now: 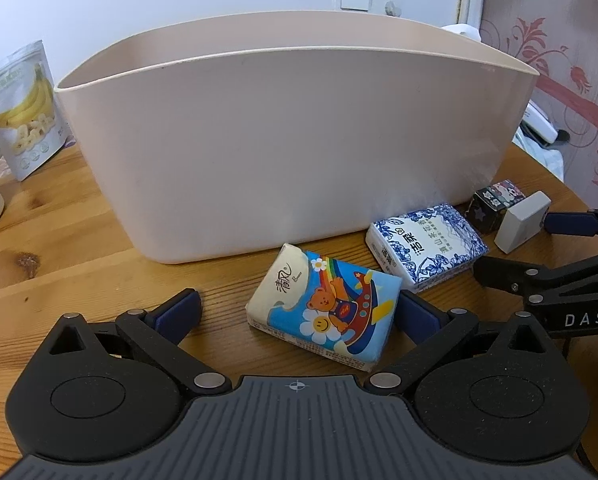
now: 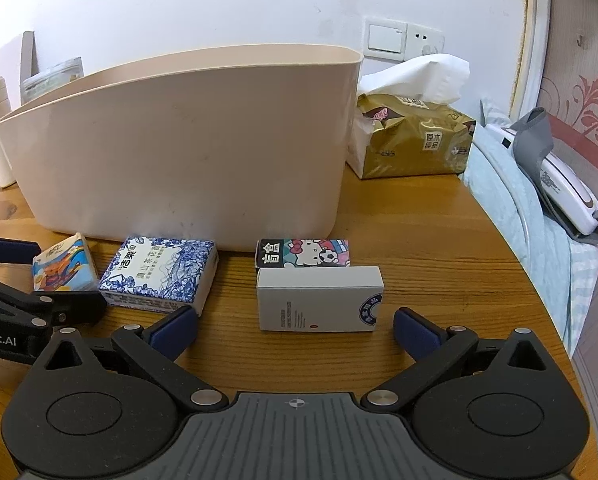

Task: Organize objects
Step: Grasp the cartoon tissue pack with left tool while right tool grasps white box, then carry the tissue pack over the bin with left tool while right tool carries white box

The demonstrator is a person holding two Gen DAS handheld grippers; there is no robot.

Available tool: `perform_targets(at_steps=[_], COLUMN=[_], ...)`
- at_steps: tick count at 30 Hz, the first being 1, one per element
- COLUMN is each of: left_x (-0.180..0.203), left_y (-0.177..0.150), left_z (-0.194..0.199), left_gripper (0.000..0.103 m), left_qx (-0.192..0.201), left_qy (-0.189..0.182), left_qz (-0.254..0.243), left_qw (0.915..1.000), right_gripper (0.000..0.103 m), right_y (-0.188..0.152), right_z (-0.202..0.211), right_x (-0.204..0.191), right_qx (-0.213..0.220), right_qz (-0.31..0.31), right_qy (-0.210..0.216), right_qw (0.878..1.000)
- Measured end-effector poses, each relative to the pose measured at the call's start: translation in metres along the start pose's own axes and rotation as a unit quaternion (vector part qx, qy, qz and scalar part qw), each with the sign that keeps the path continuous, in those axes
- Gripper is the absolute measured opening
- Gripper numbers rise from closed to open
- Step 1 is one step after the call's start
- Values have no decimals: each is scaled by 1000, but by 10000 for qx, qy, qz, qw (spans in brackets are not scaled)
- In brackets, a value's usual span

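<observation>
Both tongs are spread wide and holding nothing. Your left tongs (image 1: 299,312) straddle the cartoon tissue pack (image 1: 325,306), which lies skewed on the bench (image 1: 79,272) just in front of the beige bin (image 1: 291,140); one pad is already at its right edge. Square up to the skew before you close, so the pads meet its flat sides. Your right tongs (image 2: 295,330) frame the white box (image 2: 319,300), with the Hello Kitty box (image 2: 303,254) touching behind it and the blue-patterned tissue pack (image 2: 161,276) to its left. Close on the white box alone, lift clear, then go over the bin's rim.
</observation>
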State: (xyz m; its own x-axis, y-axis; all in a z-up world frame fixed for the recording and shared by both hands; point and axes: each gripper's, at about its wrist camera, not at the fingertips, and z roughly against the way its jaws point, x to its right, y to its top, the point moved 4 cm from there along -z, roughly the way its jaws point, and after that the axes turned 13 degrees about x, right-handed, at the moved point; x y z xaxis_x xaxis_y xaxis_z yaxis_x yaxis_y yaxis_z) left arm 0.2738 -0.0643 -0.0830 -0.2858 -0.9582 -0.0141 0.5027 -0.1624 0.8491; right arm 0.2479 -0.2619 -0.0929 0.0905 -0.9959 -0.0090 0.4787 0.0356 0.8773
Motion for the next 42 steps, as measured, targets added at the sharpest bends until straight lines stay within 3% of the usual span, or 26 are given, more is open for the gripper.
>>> perform_targets(at_steps=[5, 10, 12, 21, 30, 42], left_x=[3, 12, 14, 16, 7, 11], left_y=[1, 6, 6, 11, -3, 27], left_z=[-1, 0, 1, 2, 30, 71], left_gripper=[98, 72, 70, 68, 67, 67], left_qx=[55, 140, 154, 101, 11, 563], left_qy=[-24, -206, -218, -204, -261, -304], left_qz=[-10, -128, -181, -164, -232, -386], left_qw=[10000, 9996, 9995, 9996, 9994, 9972], right_gripper=[91, 66, 56, 56, 56, 56], right_y=[3, 6, 7, 5, 1, 26], right_z=[-1, 0, 1, 7, 24, 60], right_x=[3, 6, 6, 3, 5, 5], right_qx=[41, 80, 96, 83, 85, 562], right_qz=[4, -5, 5, 73, 7, 6], right_qy=[-9, -32, -56, -98, -62, -55], right_qw=[10000, 10000, 9999, 9999, 9999, 9984])
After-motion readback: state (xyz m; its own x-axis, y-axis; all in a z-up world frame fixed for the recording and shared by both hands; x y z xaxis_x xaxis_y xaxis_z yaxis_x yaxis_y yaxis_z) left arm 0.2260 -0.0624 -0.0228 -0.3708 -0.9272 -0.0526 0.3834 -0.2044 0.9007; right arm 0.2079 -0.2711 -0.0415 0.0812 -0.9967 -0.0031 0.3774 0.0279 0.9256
